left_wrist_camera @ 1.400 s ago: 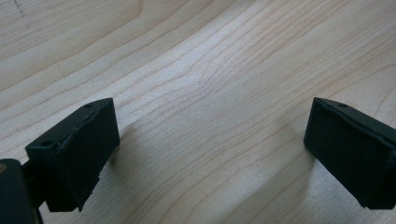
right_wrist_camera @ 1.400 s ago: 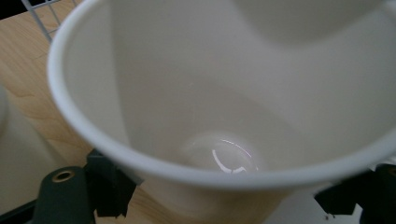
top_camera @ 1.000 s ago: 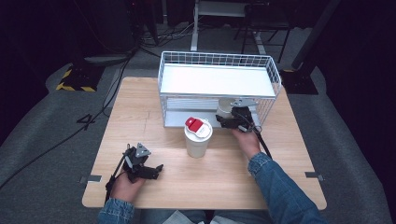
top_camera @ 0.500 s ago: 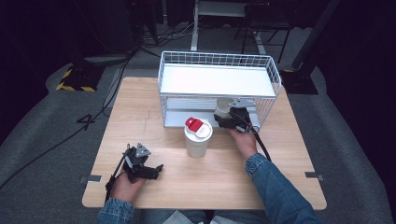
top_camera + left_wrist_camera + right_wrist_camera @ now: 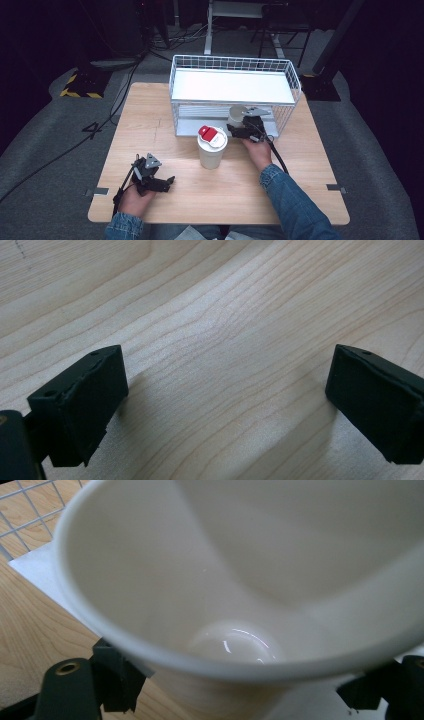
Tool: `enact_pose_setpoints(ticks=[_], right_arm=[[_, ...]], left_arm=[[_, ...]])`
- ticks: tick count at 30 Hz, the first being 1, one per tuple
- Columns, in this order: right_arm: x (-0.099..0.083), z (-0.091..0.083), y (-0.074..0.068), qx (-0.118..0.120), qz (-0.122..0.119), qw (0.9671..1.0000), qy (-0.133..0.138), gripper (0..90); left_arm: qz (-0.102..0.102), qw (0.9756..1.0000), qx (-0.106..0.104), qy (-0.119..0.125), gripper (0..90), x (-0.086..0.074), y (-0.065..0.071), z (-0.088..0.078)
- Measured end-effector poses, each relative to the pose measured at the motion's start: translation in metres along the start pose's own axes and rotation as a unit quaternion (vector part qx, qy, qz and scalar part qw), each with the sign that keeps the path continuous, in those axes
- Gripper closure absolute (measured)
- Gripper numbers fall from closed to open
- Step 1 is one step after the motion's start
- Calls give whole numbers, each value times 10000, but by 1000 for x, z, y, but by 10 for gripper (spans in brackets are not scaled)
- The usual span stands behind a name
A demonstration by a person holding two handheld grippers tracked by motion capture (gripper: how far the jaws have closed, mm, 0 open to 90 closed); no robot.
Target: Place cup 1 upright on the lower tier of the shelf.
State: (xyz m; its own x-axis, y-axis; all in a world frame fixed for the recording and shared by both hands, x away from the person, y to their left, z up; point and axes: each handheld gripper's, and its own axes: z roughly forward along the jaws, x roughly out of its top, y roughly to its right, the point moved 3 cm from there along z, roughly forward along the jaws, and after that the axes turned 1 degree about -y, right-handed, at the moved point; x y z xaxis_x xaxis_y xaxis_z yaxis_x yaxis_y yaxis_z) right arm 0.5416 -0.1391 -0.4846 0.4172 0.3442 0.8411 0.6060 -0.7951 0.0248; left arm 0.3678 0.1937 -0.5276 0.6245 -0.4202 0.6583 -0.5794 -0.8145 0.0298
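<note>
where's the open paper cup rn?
High view: the open paper cup is in the right gripper, at the wire rack's lower shelf, behind and right of the lidded cup.

A white wire basket rack point(image 5: 235, 65) stands at the far middle of the light wooden table point(image 5: 165, 130). Under its upper shelf, toward the right, sits an open white paper cup point(image 5: 236, 114). In front of the rack, near the table's centre, stands a lidded white cup with a red tab point(image 5: 212, 147).
</note>
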Motion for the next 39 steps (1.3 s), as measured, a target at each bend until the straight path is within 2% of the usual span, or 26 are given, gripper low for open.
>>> enact_pose_setpoints(ticks=[9, 23, 35, 39], right_arm=[[0, 8, 2, -8, 135, 9999, -13, 225], [2, 16, 7, -54, 197, 9998, 34, 225], [3, 19, 8, -82, 220, 9997, -50, 223], [3, 18, 9, -127, 302, 9995, -11, 149]], left_arm=[[0, 10000, 2, 0, 39, 0, 0, 0], [-2, 10000, 11, 17, 40, 0, 0, 0], [1, 10000, 13, 15, 41, 0, 0, 0], [0, 10000, 13, 16, 41, 0, 0, 0]])
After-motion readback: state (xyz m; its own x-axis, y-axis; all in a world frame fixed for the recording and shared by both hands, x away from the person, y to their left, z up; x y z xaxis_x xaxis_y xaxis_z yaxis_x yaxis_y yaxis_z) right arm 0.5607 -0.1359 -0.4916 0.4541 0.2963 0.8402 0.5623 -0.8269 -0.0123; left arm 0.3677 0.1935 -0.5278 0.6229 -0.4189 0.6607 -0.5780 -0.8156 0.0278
